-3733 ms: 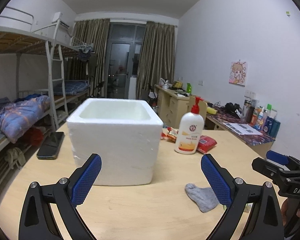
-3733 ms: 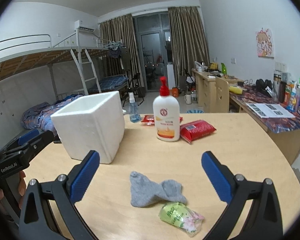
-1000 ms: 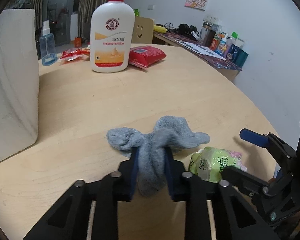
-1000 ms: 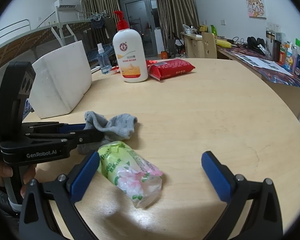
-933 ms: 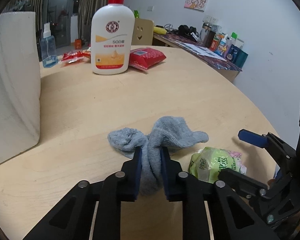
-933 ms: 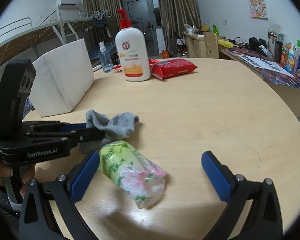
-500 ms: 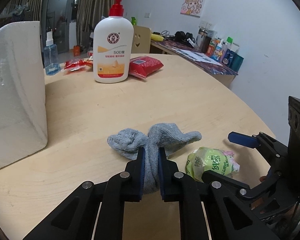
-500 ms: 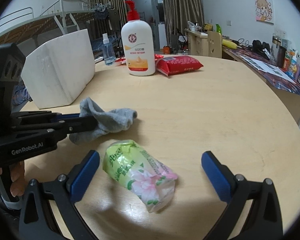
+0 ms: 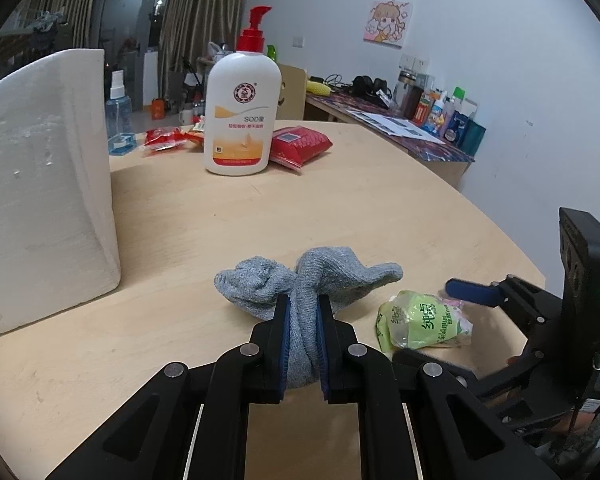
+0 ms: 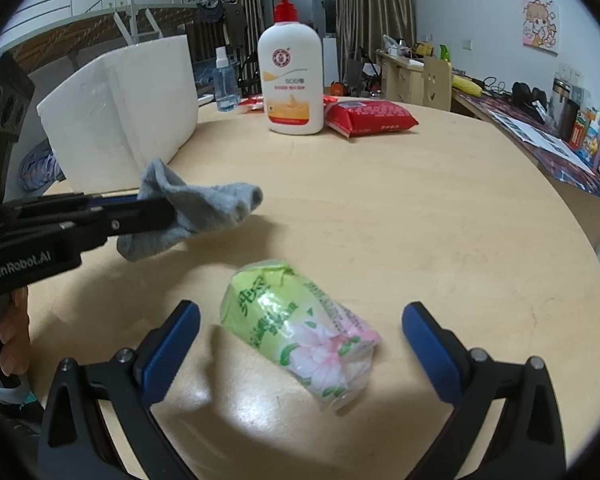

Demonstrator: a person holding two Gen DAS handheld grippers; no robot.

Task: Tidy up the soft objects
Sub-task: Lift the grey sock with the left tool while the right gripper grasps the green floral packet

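On the round wooden table [image 10: 440, 216] a white foam box [image 9: 40, 184] stands left. Left gripper [image 9: 303, 320] is clamped on the grey sock [image 9: 312, 276], lifted clear. Right gripper [image 10: 300, 332], jaws apart and just closing, straddles the green tissue pack [image 10: 296, 332] without contact.

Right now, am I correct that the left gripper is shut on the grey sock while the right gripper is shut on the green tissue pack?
Not quite. The left gripper is shut on the grey sock, but the right gripper is open: in the right wrist view its blue pads stand apart on either side of the green tissue pack, having just closed slightly without touching it.
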